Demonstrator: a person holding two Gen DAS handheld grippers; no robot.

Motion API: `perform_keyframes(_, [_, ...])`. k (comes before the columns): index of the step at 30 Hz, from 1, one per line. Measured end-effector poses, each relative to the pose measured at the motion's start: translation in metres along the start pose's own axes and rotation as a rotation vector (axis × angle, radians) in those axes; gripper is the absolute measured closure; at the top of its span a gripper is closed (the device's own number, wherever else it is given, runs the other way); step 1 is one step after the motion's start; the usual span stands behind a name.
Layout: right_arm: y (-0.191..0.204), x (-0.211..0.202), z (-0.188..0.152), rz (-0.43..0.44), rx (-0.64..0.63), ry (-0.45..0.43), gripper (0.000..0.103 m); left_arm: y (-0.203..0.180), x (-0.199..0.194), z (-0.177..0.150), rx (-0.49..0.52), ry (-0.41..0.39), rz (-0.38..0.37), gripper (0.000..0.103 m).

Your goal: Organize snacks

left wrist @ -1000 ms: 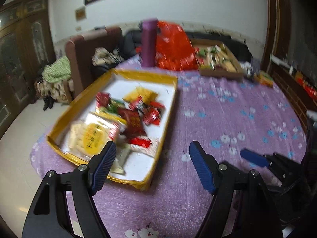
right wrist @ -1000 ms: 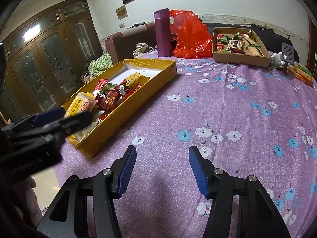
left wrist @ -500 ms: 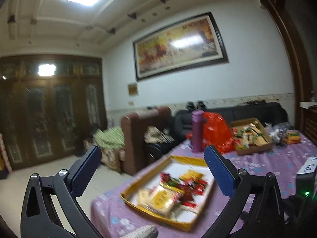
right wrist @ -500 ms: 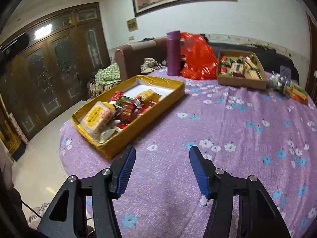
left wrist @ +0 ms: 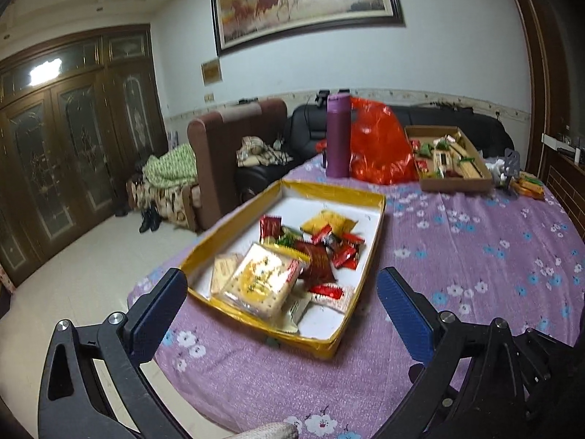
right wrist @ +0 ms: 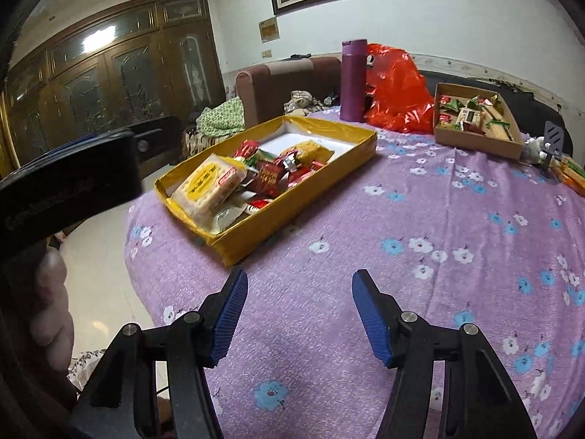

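Now the left gripper has its jaws spread much wider than a second ago, holding nothing, and has pulled back so the yellow tray of snacks lies beyond its tips instead of under them. Right of it on the purple tablecloth, the right gripper is empty and slightly wider too. Far right, the cardboard box stays put.

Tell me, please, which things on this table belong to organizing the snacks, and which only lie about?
For the job: yellow tray, snack packets, cracker pack, brown cardboard box.

Lying about: purple flask, red plastic bag, black stand.
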State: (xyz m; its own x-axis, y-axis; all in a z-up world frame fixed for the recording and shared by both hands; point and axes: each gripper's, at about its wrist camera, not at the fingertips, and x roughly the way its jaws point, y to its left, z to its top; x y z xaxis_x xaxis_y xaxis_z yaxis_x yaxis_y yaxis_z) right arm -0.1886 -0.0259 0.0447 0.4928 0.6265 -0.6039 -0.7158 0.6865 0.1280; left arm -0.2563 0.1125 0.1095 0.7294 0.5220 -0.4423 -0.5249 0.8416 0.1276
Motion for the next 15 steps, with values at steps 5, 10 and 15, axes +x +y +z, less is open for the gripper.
perform_keyframes(5, [0.006, 0.008, -0.003, 0.006, -0.017, 0.022, 0.042, 0.003, 0.014, -0.006, -0.017, 0.055, -0.022, 0.000])
perform_keyframes(10, [0.009, 0.014, -0.004, 0.010, -0.019, 0.036, 0.042, 0.006, 0.023, -0.009, -0.025, 0.090, -0.033, 0.000])
perform_keyframes(15, [0.010, 0.018, -0.005, 0.012, -0.021, 0.045, 0.042, 0.008, 0.028, -0.013, -0.031, 0.109, -0.046, 0.000])
